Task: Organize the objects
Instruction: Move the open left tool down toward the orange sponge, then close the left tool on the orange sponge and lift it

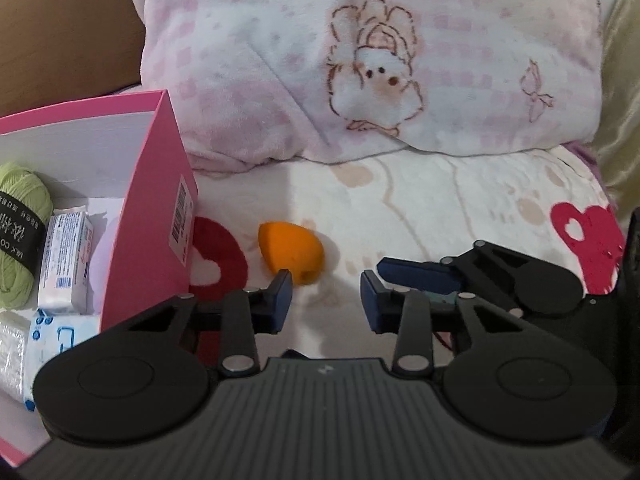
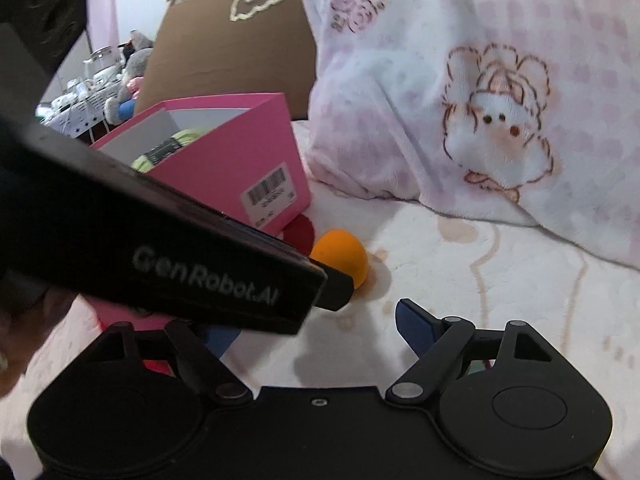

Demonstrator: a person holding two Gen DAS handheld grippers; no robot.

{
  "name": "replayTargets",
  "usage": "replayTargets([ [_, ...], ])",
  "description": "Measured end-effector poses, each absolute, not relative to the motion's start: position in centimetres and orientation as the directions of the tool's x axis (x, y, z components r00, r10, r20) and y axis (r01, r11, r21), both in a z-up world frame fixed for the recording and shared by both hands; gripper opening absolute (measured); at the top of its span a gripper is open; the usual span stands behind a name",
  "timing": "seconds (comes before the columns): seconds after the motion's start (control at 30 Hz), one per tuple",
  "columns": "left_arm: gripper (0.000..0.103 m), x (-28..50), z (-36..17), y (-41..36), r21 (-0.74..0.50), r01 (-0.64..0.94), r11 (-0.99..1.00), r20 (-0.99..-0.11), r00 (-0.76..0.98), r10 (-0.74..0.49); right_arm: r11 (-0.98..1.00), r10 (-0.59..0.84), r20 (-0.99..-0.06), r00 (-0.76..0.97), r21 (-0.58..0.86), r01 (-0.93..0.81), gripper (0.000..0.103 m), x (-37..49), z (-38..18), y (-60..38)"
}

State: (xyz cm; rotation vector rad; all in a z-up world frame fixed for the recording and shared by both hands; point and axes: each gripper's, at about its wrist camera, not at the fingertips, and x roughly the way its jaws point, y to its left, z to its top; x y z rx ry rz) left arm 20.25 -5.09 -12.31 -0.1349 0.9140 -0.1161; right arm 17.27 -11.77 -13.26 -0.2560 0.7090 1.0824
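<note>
Nearest the left wrist camera, the left gripper [image 1: 326, 300] hangs low over the bed [image 1: 440, 208], its blue-padded fingers [image 1: 282, 300] standing a modest gap apart with nothing between them. At far left the pink box [image 1: 152, 216] stands open on the bed; inside lie a green yarn ball [image 1: 18, 232], a small white packet [image 1: 66, 260] and a blue-and-white tissue pack [image 1: 52, 332]. Just right of the box an orange sponge [image 1: 294, 254] lies on the bed, touching or just past the left finger's tip; I cannot tell which. Behind it a pink plush blanket [image 1: 360, 60] is heaped. Further right the right gripper [image 2: 316, 332] shows its fingers [image 2: 414, 326] spread wide and empty, apart from the sponge, its left finger mostly hidden behind the left gripper's body
</note>
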Motion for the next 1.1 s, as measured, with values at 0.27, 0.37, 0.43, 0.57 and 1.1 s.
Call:
replayTargets([
  [0.27,0.031,22.4,-13.4,-3.6,-0.266,-0.014,0.964,-0.788,0.579,-0.209,0.484,0.705,-0.649,0.286,0.145,-0.863,0.066,19.2,-14.3,-9.3],
  [0.37,0.024,22.5,-13.5,-3.6,-0.277,-0.011,0.961,-0.783,0.582,-0.219,0.487,0.713,-0.643,0.28,0.167,-0.857,0.061,19.7,-14.7,-9.0],
  [0.43,0.021,22.6,-13.6,-3.5,-0.286,-0.015,0.958,-0.782,0.581,-0.225,0.492,0.715,-0.639,0.282,0.174,-0.853,0.056,19.9,-14.9,-8.9],
  [0.57,0.02,22.6,-13.6,-3.3,-0.3,-0.019,0.954,-0.773,0.591,-0.231,0.517,0.705,-0.641,0.303,0.173,-0.838,0.049,19.9,-15.1,-8.8],
  [1.1,0.021,21.2,-13.4,-3.9,-0.334,0.065,0.94,-0.737,0.604,-0.304,0.59,0.667,-0.636,0.389,0.131,-0.797,0.041,18.5,-14.5,-10.1],
])
